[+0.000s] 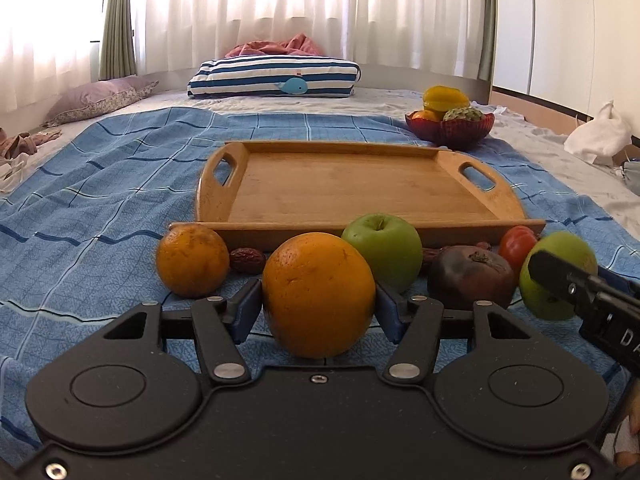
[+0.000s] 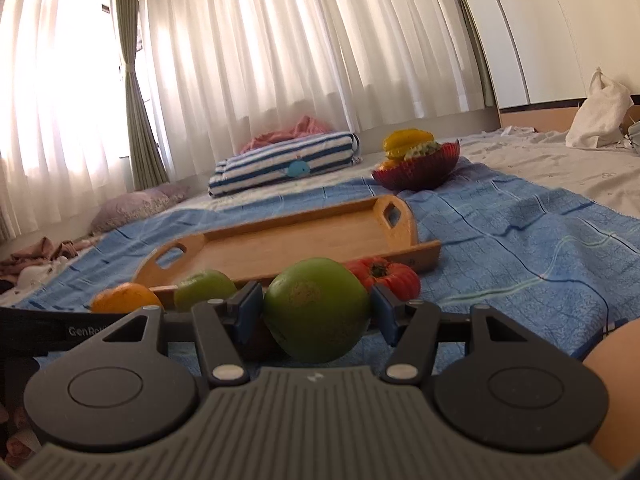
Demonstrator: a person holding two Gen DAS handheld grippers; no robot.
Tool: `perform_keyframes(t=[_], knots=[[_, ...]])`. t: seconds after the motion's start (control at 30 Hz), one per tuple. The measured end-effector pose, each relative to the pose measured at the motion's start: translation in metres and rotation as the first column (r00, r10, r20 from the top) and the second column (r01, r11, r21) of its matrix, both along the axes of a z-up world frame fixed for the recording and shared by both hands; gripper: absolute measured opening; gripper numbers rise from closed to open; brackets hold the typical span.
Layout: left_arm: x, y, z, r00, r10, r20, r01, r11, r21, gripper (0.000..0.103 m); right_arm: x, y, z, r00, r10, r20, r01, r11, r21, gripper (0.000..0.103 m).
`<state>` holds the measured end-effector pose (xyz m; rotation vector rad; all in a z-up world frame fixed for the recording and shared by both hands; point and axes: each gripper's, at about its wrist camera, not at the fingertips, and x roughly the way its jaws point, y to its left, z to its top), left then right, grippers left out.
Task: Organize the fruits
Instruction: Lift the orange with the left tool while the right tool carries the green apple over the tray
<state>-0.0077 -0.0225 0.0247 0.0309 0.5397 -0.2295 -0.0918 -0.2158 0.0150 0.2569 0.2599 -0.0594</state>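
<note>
Each claw pinches one fruit on the bed.
My left claw (image 1: 319, 300) clamps an orange (image 1: 318, 294); only its view shows the second orange (image 1: 192, 260). My right claw (image 2: 316, 310) grips a green apple (image 2: 316, 308) before the empty tray (image 2: 280, 244).

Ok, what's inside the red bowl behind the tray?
The red bowl holds a yellow starfruit, a green scaly fruit and something orange. Anything beneath them is hidden by its wall.

Two oranges (image 1: 192, 260) (image 1: 319, 294), two green apples (image 1: 383, 250) (image 1: 560, 276) and one tomato (image 1: 517, 243). One pomegranate (image 1: 472, 278), one wooden tray (image 1: 360, 188). One red fruit bowl (image 1: 450, 128).
</note>
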Motion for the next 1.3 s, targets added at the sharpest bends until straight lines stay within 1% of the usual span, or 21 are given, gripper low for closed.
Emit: perform_keyframes(t=[0.13,0.23,0.37,0.47,0.6,0.7,0.8,1.0,1.07,1.17,1.3], knots=[[-0.008,0.001,0.011,1.000,-0.004,0.028,0.004,1.000,0.003,0.058,-0.001,0.000,0.011,0.999,0.006,0.031,-0.006,1.000,0.001,0.062],[-0.014,0.004,0.023,0.998,-0.009,0.055,0.009,1.000,-0.011,0.058,0.004,-0.004,0.021,1.000,0.002,0.030,-0.002,1.000,0.024,0.062],[-0.024,0.013,0.042,0.996,-0.014,0.085,0.019,0.999,-0.051,0.058,0.007,-0.008,0.035,0.999,-0.014,0.030,0.013,0.999,0.033,0.062],[-0.031,0.017,0.056,0.993,-0.020,0.118,0.026,0.998,-0.049,0.058,0.009,-0.011,0.044,0.999,-0.025,0.029,0.024,0.999,0.036,0.062],[-0.032,0.021,0.073,0.989,-0.041,0.141,0.050,0.997,-0.065,0.058,0.013,-0.013,0.056,0.999,-0.021,0.031,0.020,0.999,0.042,0.062],[-0.030,0.021,0.083,0.987,-0.053,0.152,0.064,0.995,-0.072,0.058,0.019,-0.011,0.067,0.999,-0.029,0.041,0.028,0.999,0.025,0.062],[-0.025,0.021,0.092,0.985,-0.066,0.162,0.077,0.995,-0.063,0.058,0.027,-0.014,0.079,0.998,-0.033,0.054,0.031,0.999,0.033,0.062],[-0.002,0.020,0.114,0.987,-0.088,0.137,0.102,0.990,-0.097,0.058,0.044,-0.019,0.102,0.995,-0.041,0.090,0.038,0.999,0.034,0.062],[0.005,0.016,0.120,0.985,-0.096,0.141,0.110,0.989,-0.095,0.058,0.051,-0.023,0.110,0.995,-0.034,0.097,0.030,0.999,0.046,0.062],[0.019,0.011,0.130,0.985,-0.096,0.141,0.109,0.990,-0.092,0.058,0.065,-0.031,0.117,0.995,-0.037,0.094,0.031,0.998,0.063,0.062],[0.043,0.002,0.137,0.988,-0.101,0.120,0.114,0.988,-0.109,0.058,0.088,-0.040,0.124,0.996,-0.025,0.083,0.019,0.997,0.077,0.062]])
